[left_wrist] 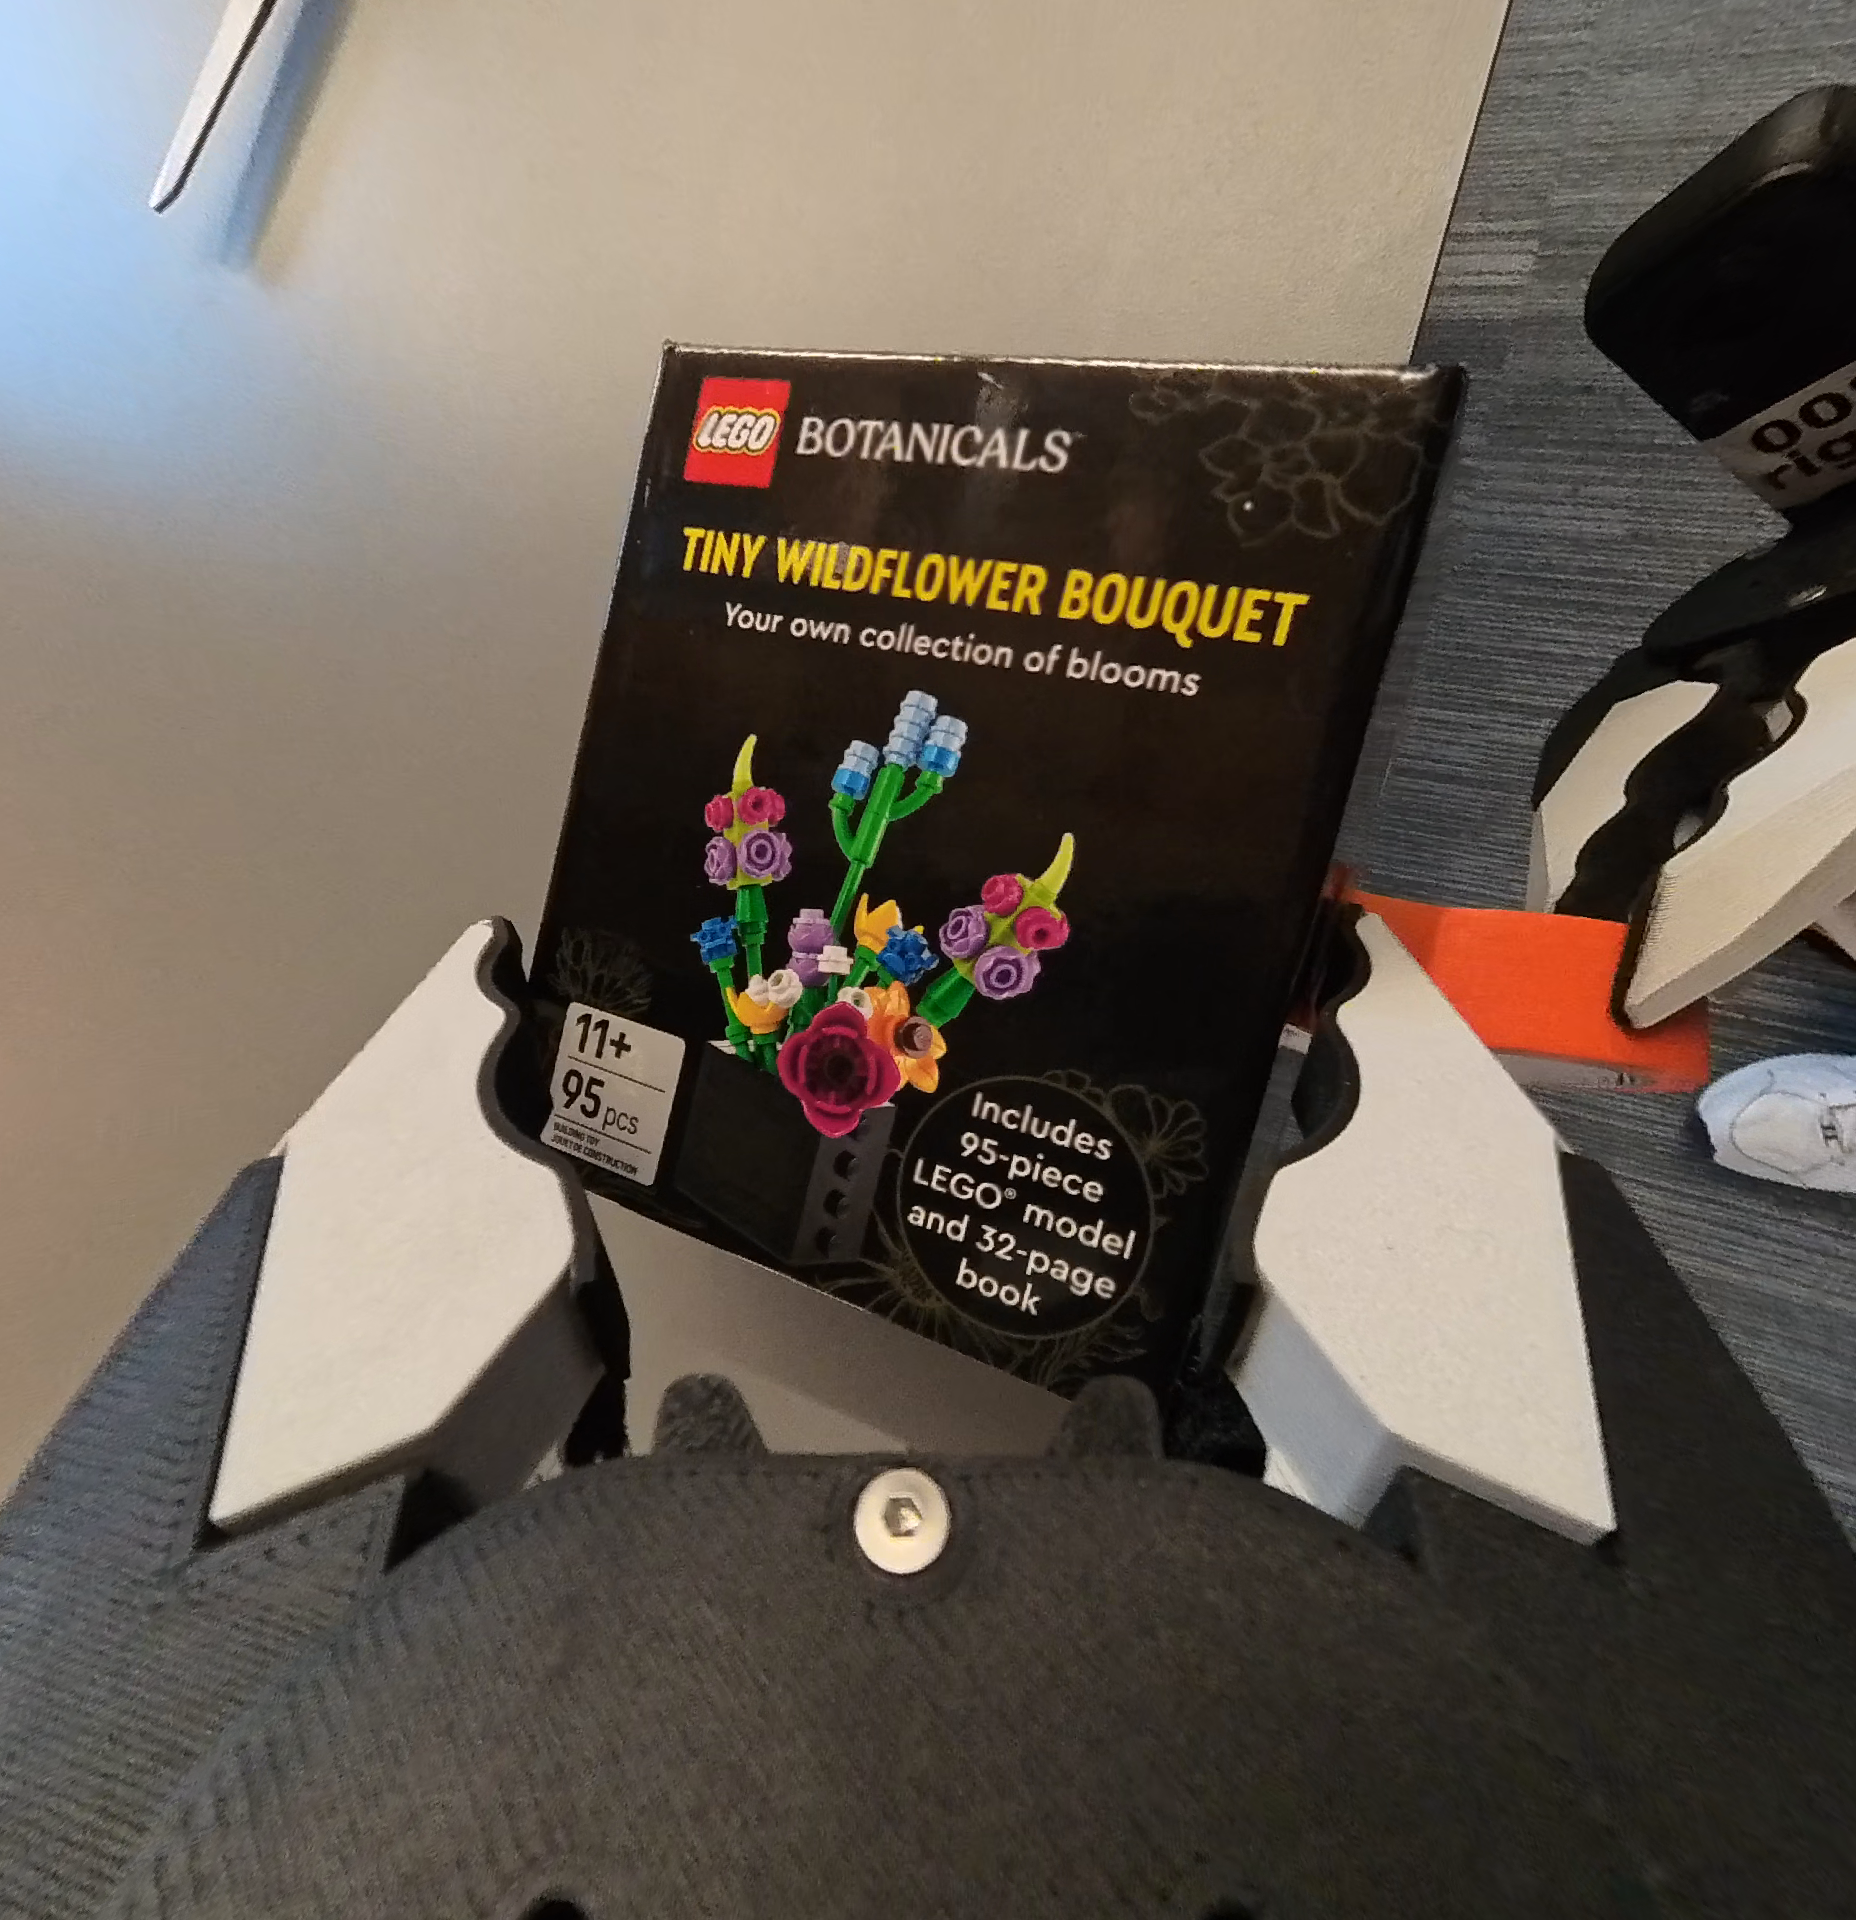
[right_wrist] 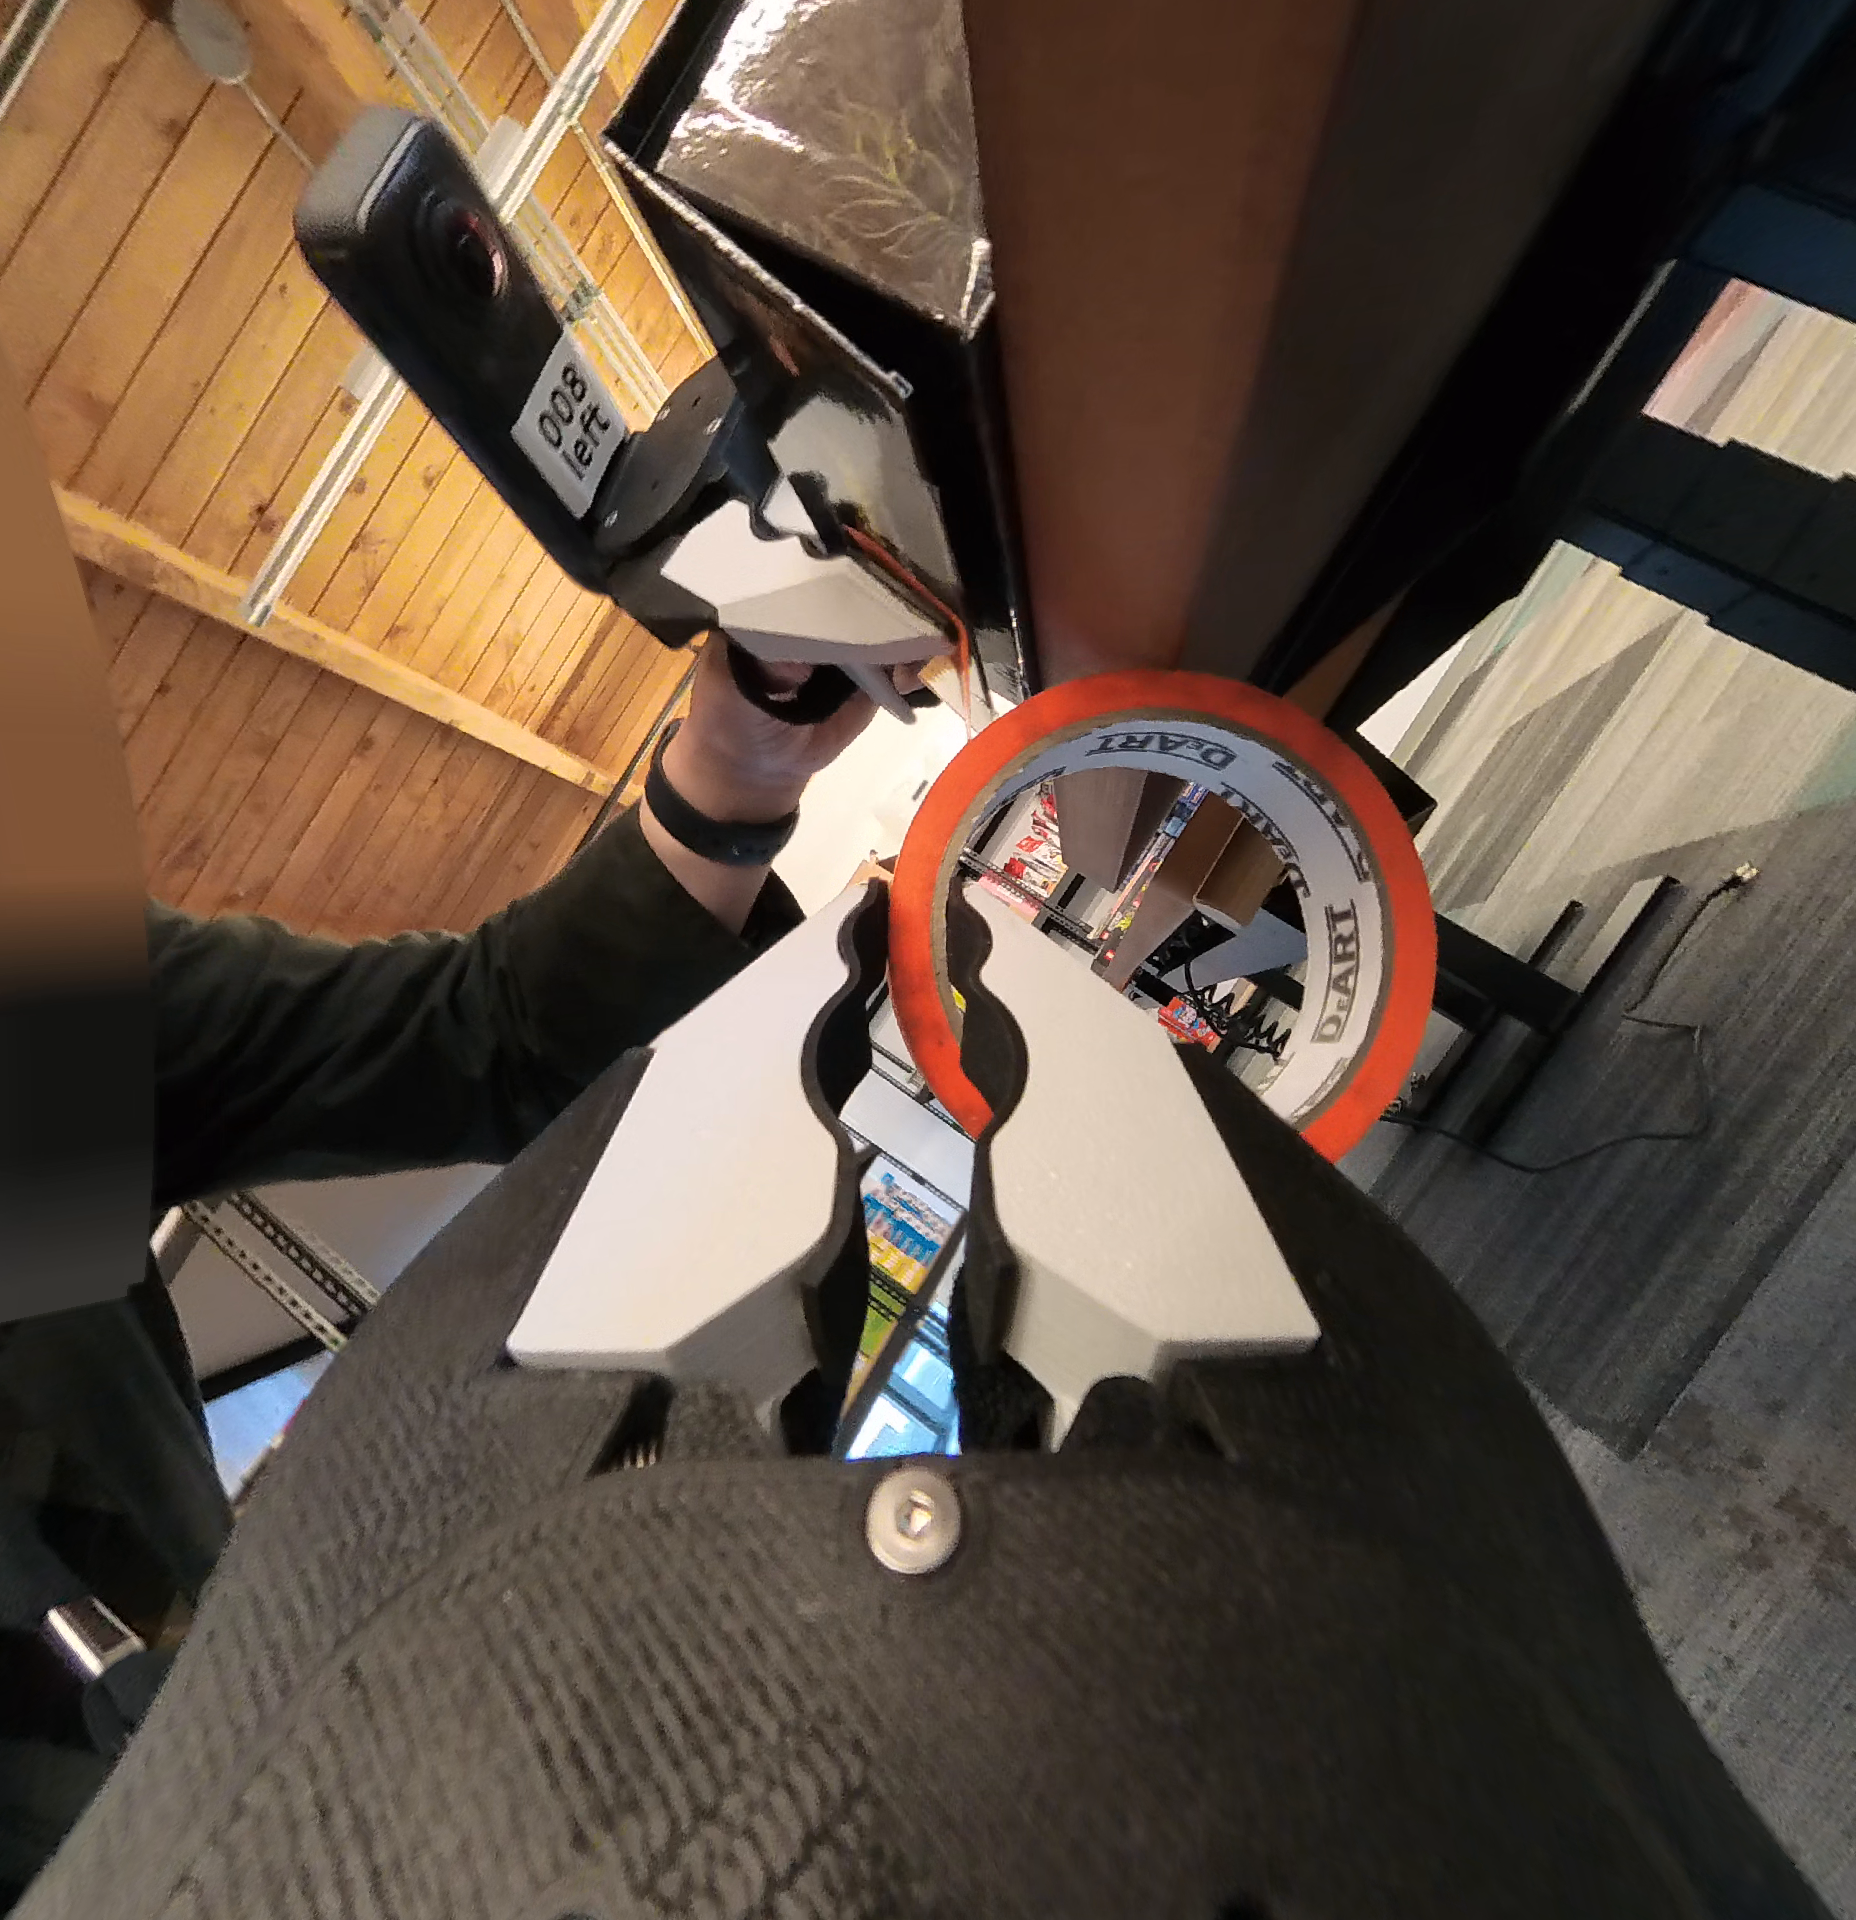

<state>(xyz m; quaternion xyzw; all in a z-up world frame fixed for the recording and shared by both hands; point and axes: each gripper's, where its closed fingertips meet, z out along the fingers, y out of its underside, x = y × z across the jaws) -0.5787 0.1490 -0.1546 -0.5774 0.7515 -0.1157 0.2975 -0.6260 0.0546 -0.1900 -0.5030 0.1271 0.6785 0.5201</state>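
Observation:
My left gripper (left_wrist: 929,935) is shut on a black box with a toy flower bouquet pictured on it (left_wrist: 965,790). Its white fingers (left_wrist: 404,1195) clamp the box's two side edges, and the box is held upright over a white tabletop (left_wrist: 799,187). My right gripper (right_wrist: 919,914) is shut on the rim of an orange tape roll (right_wrist: 1163,707), one finger inside the ring and one outside. The tape sits just beside the box's lower edge. The right gripper (left_wrist: 1620,914) and tape (left_wrist: 1506,977) also show in the left wrist view. The left gripper (right_wrist: 903,623) and box (right_wrist: 830,343) also show in the right wrist view.
Grey carpet floor (left_wrist: 1630,312) lies past the table edge, with a white shoe (left_wrist: 1797,1122) on it. A person's hand (right_wrist: 758,738) and dark sleeve hold the left gripper. A brown panel (right_wrist: 1163,312), a wood-plank ceiling (right_wrist: 280,675) and stocked shelves (right_wrist: 1028,862) are behind.

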